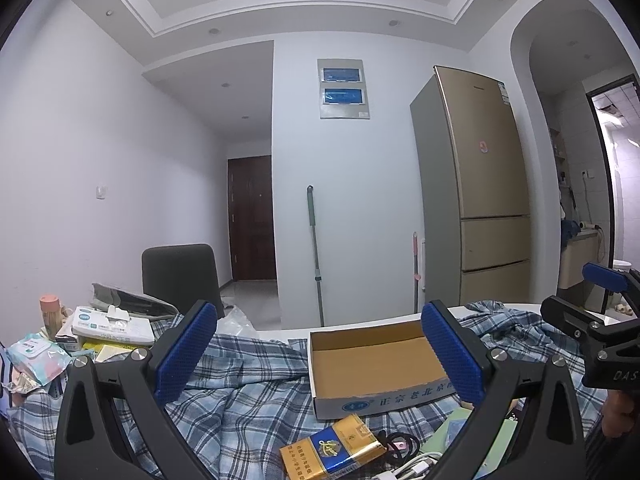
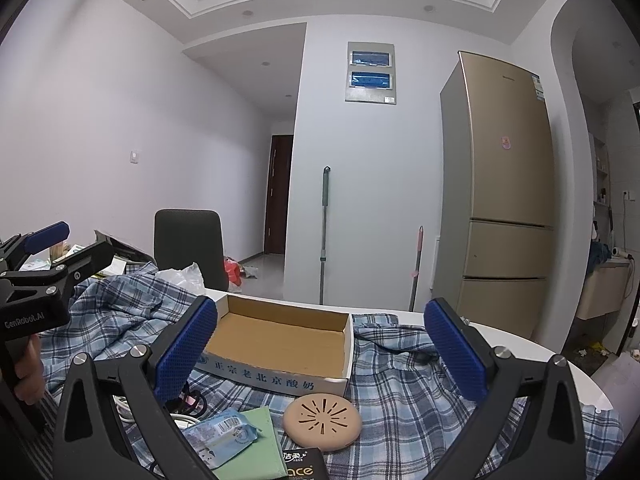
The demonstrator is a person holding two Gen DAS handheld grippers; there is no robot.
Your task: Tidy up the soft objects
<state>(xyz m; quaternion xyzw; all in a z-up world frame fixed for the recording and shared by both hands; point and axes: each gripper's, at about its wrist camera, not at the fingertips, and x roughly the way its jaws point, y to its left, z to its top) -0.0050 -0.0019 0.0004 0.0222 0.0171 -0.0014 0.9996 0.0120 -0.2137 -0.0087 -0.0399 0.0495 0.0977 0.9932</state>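
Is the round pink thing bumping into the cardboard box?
Apart. The right wrist view shows a strip of plaid cloth between the round pink disc and the cardboard box.

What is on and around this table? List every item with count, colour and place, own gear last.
Blue-and-white plaid fabric shirt: one, spread over the table.
Open cardboard box: one, brown inside, white printed sides, on the shirt, empty.
Round tan perforated disc: one, in front of the box.
Gold-and-blue cigarette pack: one, near edge, on the shirt.
White tissue pack: one, far left.
Pastel wet-wipe packet: one, left edge.
Green paper sheet: one, near edge.
Dark grey chair: one, behind the table.
Gold refrigerator: one, right wall.
Left gripper: black, blue pads, open.
Right gripper: black, blue pads, open.
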